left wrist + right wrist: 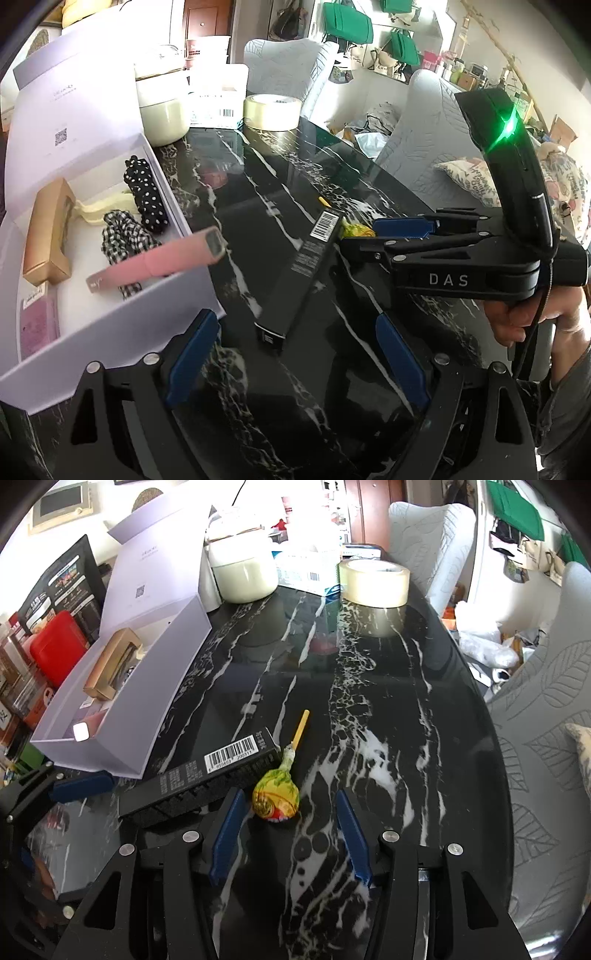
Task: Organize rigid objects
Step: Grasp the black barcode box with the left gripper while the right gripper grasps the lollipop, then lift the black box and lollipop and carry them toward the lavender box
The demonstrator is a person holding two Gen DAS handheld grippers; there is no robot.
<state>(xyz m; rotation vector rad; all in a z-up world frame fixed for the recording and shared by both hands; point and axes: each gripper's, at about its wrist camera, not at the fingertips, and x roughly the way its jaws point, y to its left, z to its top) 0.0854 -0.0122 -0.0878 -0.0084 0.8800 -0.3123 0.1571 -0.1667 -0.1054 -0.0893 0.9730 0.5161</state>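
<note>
Gaping left tool (pixel 295 365) empty; right tool (pixel 291 836) part-open, unclamped beside lollipop (pixel 275 799).

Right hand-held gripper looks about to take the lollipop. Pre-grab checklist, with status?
1. Right hand-held gripper open, nothing held: ok.
2. Lollipop fully between the fingers: not ok; it lies at the left finger.
3. Lollipop clear of the black box: cannot tell; they lie very close.
4. Left hand-held gripper open, out of the way: ok.
5. Room in the white box: ok.
</note>
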